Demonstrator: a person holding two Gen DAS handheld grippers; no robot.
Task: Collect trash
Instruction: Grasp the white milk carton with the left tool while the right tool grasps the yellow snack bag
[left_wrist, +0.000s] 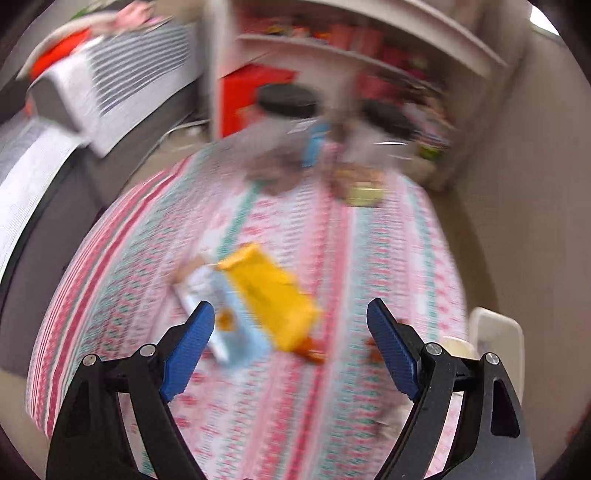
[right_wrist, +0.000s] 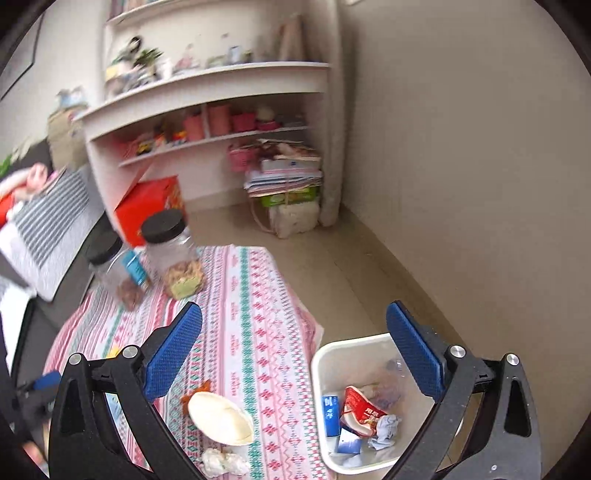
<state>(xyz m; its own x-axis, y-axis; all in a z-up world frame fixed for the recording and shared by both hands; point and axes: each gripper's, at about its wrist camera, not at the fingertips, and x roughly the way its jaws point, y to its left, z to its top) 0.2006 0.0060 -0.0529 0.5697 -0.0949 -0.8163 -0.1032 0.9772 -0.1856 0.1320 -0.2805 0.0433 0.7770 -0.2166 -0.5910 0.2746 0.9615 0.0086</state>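
Left hand-held gripper (left_wrist: 290, 317) spread wide, hovering over the yellow wrapper (left_wrist: 271, 293) on the surface (left_wrist: 369, 258), right hand-held gripper (right_wrist: 294, 325) spread and empty, bin (right_wrist: 332, 350) at four o'clock — next, pinch that wrapper.

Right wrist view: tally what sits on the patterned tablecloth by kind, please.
Black-lidded clear jars: 2
Pale paper cup lying on its side: 1
Crumpled white tissue: 1
Orange scrap: 1
Total: 5
A further item behind the left finger is too hidden to count; the white bin stands on the floor.
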